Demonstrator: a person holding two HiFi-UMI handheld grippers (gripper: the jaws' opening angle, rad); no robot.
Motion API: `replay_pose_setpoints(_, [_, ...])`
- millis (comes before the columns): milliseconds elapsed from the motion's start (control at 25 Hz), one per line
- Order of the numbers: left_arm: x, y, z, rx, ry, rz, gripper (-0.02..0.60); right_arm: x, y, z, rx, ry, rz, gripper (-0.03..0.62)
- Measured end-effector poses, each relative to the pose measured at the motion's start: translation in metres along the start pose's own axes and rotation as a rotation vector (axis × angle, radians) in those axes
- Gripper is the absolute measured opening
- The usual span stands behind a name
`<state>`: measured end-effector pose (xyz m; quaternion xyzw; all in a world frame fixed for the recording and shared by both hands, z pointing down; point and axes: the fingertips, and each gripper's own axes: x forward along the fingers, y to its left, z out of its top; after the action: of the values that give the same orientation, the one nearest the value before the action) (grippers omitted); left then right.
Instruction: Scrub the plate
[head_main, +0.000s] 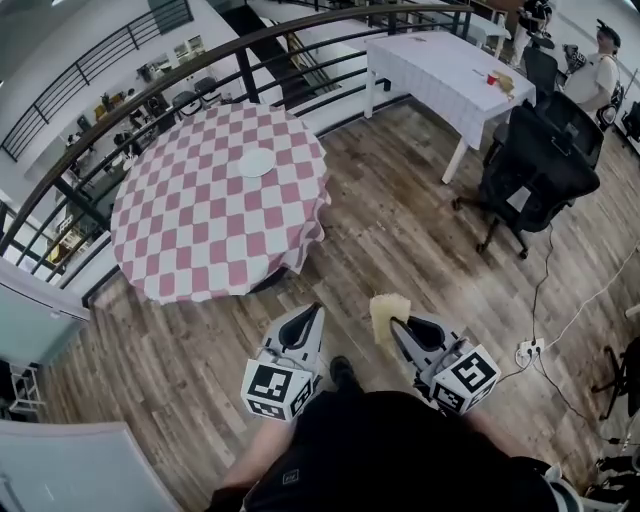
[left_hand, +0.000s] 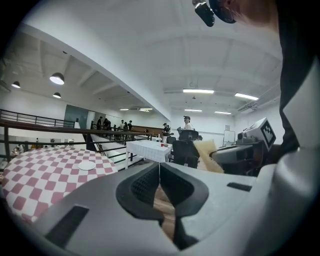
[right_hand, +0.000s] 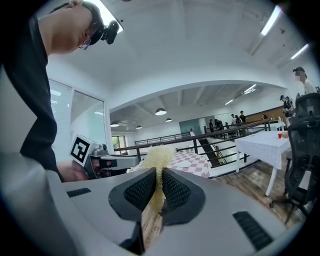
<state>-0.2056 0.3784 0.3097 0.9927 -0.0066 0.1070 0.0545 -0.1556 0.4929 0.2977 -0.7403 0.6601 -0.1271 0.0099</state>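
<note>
A white plate (head_main: 255, 162) lies on a round table (head_main: 190, 240) with a pink-and-white checked cloth, well ahead of both grippers. The plate (left_hand: 86, 165) shows small and far off in the left gripper view, and again as the plate (right_hand: 184, 152) in the right gripper view. My left gripper (head_main: 316, 312) is shut with nothing between its jaws. My right gripper (head_main: 393, 325) is shut on a pale yellow sponge (head_main: 388, 313), which sticks up past the jaws. In the right gripper view the sponge (right_hand: 158, 161) is pinched flat between the pads. Both grippers hang over the wooden floor, short of the table.
A black railing (head_main: 150, 90) curves behind the round table. A long table with a white cloth (head_main: 445, 70) stands at the back right. Black office chairs (head_main: 540, 165) and a cable with a power strip (head_main: 527, 350) are on the right. A person (head_main: 595, 65) sits far right.
</note>
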Motion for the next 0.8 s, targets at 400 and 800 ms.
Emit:
replay_pose_setpoints(400, [0.069, 0.083, 0.027, 0.015, 0.0, 0.016, 0.011, 0.096, -0.057, 0.016, 0.044, 0.027, 0.03, 0.046])
replay_pose_setpoints(800, [0.124, 0.17, 0.028, -0.033, 0.02, 0.14, 0.011, 0.198, -0.111, 0.032, 0.039, 0.055, 0.17, 0.046])
